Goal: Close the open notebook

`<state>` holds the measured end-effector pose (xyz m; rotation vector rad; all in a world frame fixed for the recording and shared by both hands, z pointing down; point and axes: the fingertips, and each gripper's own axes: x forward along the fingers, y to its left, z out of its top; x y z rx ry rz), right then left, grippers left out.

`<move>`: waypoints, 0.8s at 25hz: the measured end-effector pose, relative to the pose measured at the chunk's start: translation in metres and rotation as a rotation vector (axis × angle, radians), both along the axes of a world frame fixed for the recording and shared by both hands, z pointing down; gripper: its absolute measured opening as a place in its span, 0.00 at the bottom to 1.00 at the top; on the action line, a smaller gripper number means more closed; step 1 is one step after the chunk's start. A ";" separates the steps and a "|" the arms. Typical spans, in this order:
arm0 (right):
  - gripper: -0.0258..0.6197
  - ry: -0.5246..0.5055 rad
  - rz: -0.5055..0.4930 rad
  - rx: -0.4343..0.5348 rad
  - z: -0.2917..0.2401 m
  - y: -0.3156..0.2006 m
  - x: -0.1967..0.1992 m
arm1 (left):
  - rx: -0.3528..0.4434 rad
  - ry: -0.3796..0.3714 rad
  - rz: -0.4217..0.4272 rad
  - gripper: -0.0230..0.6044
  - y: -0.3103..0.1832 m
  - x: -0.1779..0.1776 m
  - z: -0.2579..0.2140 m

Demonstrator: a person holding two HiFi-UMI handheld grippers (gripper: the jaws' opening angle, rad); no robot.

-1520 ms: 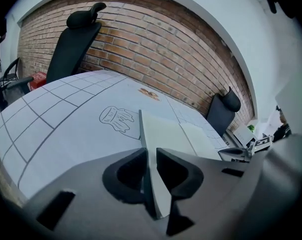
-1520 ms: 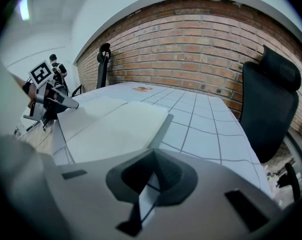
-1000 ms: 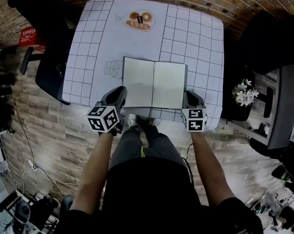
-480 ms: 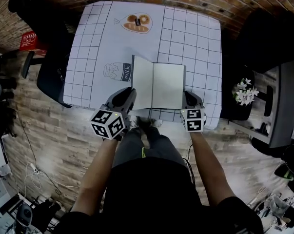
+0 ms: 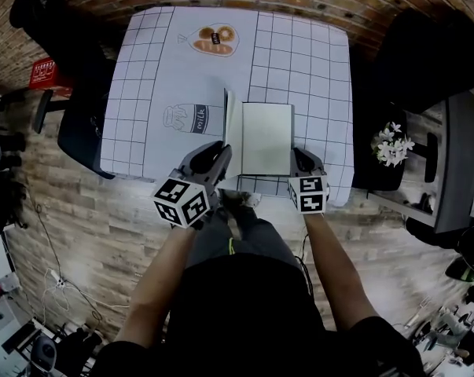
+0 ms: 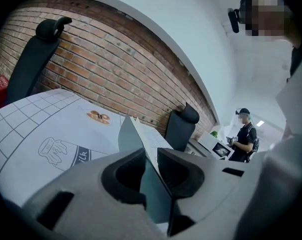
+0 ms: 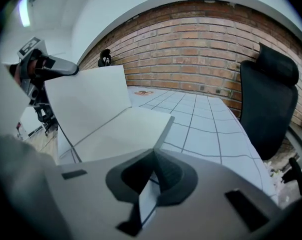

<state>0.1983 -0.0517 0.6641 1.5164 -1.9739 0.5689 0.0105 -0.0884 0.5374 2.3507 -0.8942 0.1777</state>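
Head cam steep-down; 2 side cams low, close; shared notebook [image 5: 266, 138]

Notebook [image 5: 266, 138]: the left cover [image 5: 229, 128], formerly flat on the table, now stands close to upright above the spine and shows edge-on in the head view. Left gripper [image 5: 214, 157]: now higher and further in toward the notebook's middle, its jaws opening with that cover between them. Milk-carton drawing [image 5: 186, 119] on the tablecloth [image 5: 142, 93]: previously half hidden under the open cover, now fully uncovered.
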 end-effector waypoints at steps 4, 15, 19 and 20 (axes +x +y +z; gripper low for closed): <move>0.06 -0.036 0.039 0.015 -0.009 0.004 0.004 | 0.010 0.018 0.047 0.17 0.003 0.019 -0.005; 0.06 -0.135 0.181 0.051 -0.034 0.012 0.026 | 0.003 0.114 0.183 0.18 0.015 0.071 -0.007; 0.06 -0.166 0.221 0.055 -0.038 0.016 0.031 | -0.035 0.183 0.277 0.20 0.020 0.094 -0.002; 0.06 -0.170 0.231 0.055 -0.039 0.017 0.033 | -0.059 0.198 0.311 0.21 0.023 0.101 0.000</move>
